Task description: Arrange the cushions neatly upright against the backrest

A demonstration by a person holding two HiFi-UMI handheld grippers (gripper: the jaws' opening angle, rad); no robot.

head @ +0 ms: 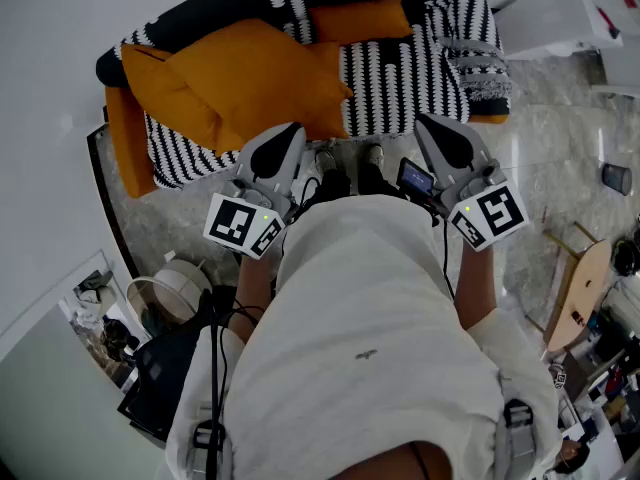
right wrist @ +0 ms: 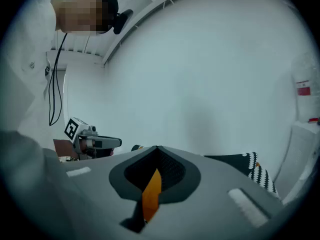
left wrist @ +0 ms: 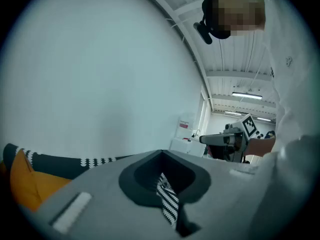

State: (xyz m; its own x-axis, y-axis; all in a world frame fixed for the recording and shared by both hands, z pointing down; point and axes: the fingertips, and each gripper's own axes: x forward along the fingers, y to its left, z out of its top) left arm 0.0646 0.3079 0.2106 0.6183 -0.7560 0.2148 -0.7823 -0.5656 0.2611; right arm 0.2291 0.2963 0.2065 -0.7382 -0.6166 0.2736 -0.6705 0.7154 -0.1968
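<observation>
A sofa (head: 400, 78) with a black-and-white striped cover stands before me in the head view. A large orange cushion (head: 255, 78) lies flat on its seat, overlapping a second one (head: 165, 93) at the left. A smaller orange cushion (head: 360, 18) leans against the backrest, and a striped cushion (head: 478, 68) rests at the right end. My left gripper (head: 283, 138) and right gripper (head: 440, 128) hover in front of the seat edge, both shut and holding nothing. The left gripper view shows an orange cushion (left wrist: 30, 189) low at the left. The striped cushion (right wrist: 262, 176) shows in the right gripper view.
An orange panel (head: 125, 153) hangs at the sofa's left arm. A white round fan (head: 170, 288) and dark gear stand on the floor at my left. A white cabinet (head: 560, 13) is at the far right, a wooden board (head: 580, 293) nearer. A pale wall runs behind the sofa.
</observation>
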